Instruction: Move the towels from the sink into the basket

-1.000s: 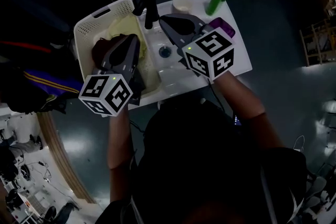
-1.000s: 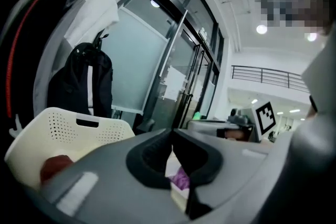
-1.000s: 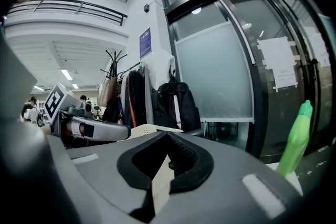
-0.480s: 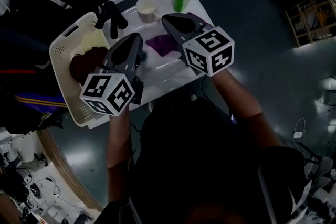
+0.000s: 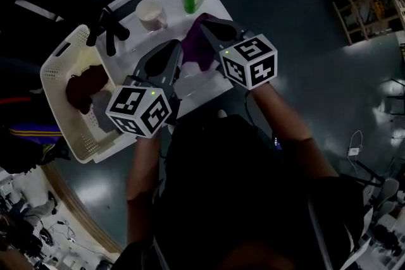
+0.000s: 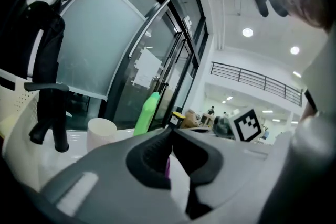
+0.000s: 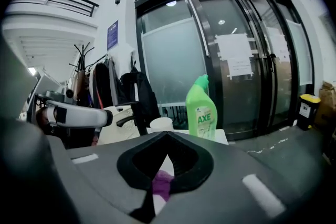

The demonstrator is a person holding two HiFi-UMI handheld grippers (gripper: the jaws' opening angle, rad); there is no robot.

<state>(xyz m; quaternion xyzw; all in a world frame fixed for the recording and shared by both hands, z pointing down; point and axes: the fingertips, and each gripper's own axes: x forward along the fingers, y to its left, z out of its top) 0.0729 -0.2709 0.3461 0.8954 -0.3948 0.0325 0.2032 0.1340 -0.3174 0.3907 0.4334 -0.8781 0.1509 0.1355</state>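
Now left gripper (image 5: 172, 50) and right gripper (image 5: 209, 25) both closed, nothing held. Purple towel (image 5: 196, 50) looks soft, light, floppy, maybe wet. Pinch raised fold, lift to basket (image 5: 56, 66).

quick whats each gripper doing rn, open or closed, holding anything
Left gripper: closed, holding nothing.
Right gripper: closed, holding nothing; purple towel below, not gripped.

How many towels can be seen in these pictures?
2. A purple cloth towel lies on the white sink; a dark red cloth towel lies in the white plastic basket. Others may hide beneath.
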